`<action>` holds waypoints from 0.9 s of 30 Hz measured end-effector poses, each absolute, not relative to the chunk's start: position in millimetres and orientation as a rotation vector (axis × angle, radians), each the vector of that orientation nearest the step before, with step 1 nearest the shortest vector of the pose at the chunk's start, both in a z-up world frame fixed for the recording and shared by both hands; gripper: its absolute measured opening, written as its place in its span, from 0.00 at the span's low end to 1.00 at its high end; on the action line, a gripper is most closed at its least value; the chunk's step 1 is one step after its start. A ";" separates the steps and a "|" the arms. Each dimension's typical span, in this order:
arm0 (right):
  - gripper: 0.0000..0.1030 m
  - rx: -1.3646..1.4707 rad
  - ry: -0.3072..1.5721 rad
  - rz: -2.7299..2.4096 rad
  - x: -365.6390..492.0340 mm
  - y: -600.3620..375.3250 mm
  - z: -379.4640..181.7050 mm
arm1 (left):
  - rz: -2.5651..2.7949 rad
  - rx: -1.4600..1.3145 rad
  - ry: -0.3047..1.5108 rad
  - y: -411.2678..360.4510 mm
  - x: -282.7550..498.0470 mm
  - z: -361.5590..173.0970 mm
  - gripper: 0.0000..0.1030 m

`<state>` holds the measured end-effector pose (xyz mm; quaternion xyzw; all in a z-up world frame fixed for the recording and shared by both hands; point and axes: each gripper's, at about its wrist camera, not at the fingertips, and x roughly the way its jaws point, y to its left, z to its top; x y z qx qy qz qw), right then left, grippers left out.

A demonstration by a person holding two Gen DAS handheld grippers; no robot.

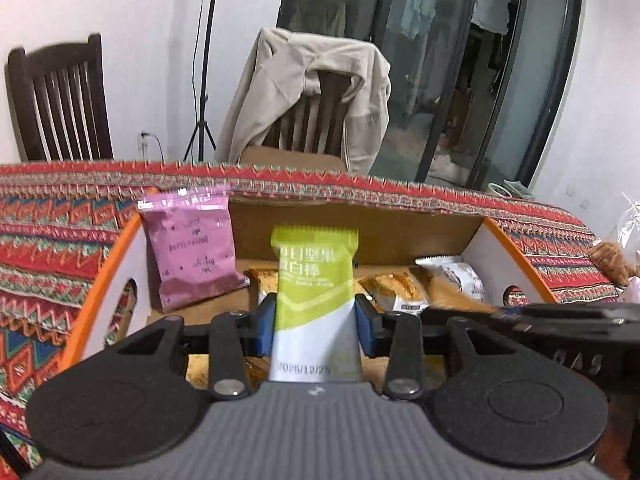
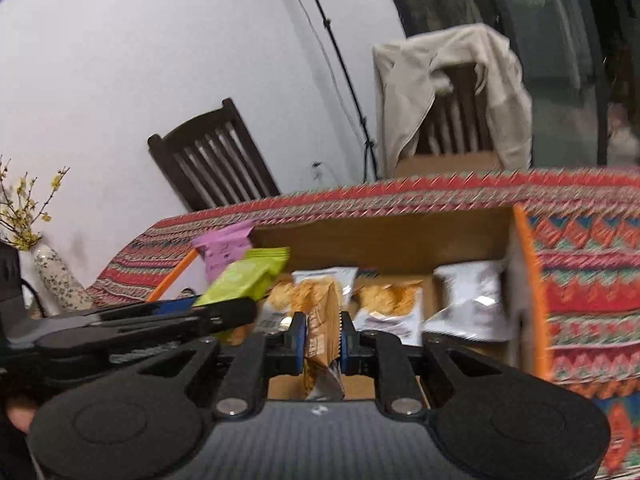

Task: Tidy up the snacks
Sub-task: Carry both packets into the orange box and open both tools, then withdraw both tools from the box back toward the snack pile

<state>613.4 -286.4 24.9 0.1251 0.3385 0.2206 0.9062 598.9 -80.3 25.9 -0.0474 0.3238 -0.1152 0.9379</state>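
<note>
Your left hand-held gripper [image 1: 315, 330] was clamped on a green-and-white plastic snack bar wrapper [image 1: 314, 292], its blue pads pressing both long edges, the wrapper standing upright in the centre of the left wrist view. In the right wrist view the same wrapper [image 2: 248, 278] showed at centre left, tilted, at the tip of the left hand-held gripper [image 2: 224, 312].

Your right hand-held gripper [image 2: 323, 340] was closed on an orange-brown foil snack packet [image 2: 320, 320], held edge-on between its blue pads at the centre of that frame.

Both packets were over the open orange-edged cardboard box [image 1: 100, 280], which sat on the surface covered with a red patterned woven cloth [image 1: 52, 232]. In the left wrist view the box filled the middle of the frame. A pink plastic snack bag [image 1: 192, 248] leaned upright against the box's left wall. Orange-and-white snack packets [image 1: 396, 284] lay on the box floor behind the green wrapper, and a white crinkled packet [image 1: 460, 272] lay toward the right wall.

In the right wrist view the box [image 2: 528, 280] showed its right wall at centre right, with a white foil packet [image 2: 472, 300] just beside that wall.

Beyond the surface, a dark wooden slatted chair [image 1: 60, 100] stood at upper left, and a beige jacket [image 1: 312, 92] hung over a second chair at upper centre.
</note>
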 end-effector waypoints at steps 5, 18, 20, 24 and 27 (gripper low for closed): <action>0.21 0.258 0.765 0.493 626.8 -266.4 13.7 | -0.222 -0.126 0.665 -67.8 596.1 26.4 0.48; 0.55 0.141 0.538 0.389 546.8 -293.0 94.8 | -0.245 -0.006 0.457 -23.8 487.1 102.6 0.89; 0.62 0.079 0.483 0.356 518.0 -296.9 110.4 | -0.238 0.017 0.418 -16.2 455.5 110.6 0.94; 0.70 -0.018 0.394 0.320 450.4 -302.1 136.3 | -0.252 0.022 0.367 -0.4 389.1 123.4 1.00; 0.78 -0.079 0.347 0.313 396.3 -302.1 147.3 | -0.259 0.032 0.324 6.7 340.1 128.6 1.00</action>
